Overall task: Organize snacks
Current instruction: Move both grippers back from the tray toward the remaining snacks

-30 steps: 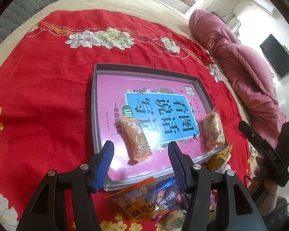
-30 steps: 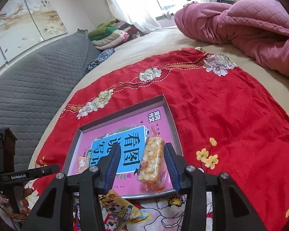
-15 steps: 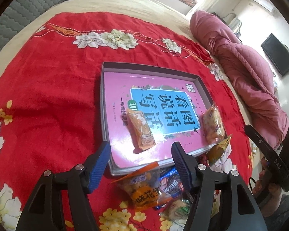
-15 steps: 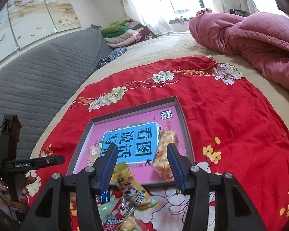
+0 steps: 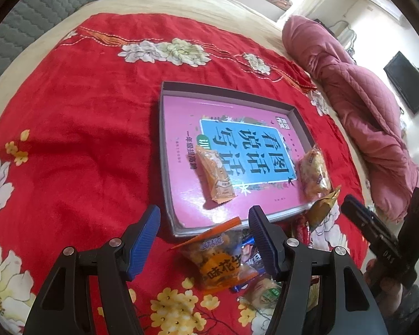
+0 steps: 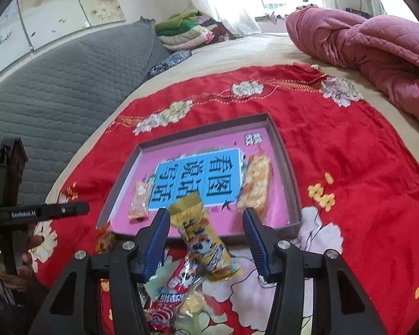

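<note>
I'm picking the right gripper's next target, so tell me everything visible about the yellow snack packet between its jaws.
The yellow snack packet is a long, glossy, pillow-style wrapper printed with a cartoon dog and dark characters, with crimped ends. It lies flat but skewed. Its far end rests over the near rim of the grey tray; its near end sits on the snack pile, on a red-and-white packet. It lies in the gap of the right gripper, whose jaws stand apart and clear of it.
</note>
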`<state>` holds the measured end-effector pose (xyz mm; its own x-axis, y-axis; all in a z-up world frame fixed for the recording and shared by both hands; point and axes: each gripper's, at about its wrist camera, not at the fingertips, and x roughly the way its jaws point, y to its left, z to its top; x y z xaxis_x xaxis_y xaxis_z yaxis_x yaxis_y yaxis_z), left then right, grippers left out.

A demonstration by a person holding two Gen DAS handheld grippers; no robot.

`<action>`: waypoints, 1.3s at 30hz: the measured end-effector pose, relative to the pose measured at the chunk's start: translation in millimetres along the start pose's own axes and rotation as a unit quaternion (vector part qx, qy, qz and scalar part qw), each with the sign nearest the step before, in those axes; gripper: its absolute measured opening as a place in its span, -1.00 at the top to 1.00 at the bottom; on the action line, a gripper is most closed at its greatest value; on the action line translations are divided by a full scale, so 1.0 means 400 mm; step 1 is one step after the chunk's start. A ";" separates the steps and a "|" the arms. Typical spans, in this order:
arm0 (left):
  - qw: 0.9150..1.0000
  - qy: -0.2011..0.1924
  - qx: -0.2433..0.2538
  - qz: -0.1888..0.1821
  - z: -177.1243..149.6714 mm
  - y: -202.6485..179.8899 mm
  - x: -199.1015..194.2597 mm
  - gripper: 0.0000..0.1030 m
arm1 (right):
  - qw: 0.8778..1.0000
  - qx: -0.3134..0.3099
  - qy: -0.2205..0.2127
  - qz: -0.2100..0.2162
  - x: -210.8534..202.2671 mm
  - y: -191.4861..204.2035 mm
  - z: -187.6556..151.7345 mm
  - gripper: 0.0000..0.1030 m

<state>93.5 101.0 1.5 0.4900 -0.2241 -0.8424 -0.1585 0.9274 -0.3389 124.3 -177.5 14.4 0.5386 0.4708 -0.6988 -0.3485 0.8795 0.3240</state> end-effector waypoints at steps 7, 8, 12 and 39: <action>1.000 -0.001 -0.008 0.008 -0.021 0.011 -0.005 -0.31 | 1.000 -0.016 0.013 0.005 0.011 0.022 -0.022 -0.04; 1.000 -0.002 -0.008 0.006 -0.026 0.012 -0.004 -0.31 | 1.000 -0.016 0.013 0.005 0.010 0.022 -0.024 -0.04; 1.000 0.000 -0.015 -0.001 -0.047 0.017 -0.008 -0.31 | 1.000 -0.009 0.015 0.008 0.011 0.020 -0.031 -0.05; 0.999 0.034 -0.021 -0.016 -0.143 -0.029 0.010 -0.31 | 0.999 -0.008 0.032 0.015 0.035 0.013 -0.065 -0.05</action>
<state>48.2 72.2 -22.0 0.4370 -0.2748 -0.8565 -0.1800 0.9062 -0.3827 110.1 -168.2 -10.6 0.4777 0.4907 -0.7287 -0.3755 0.8639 0.3356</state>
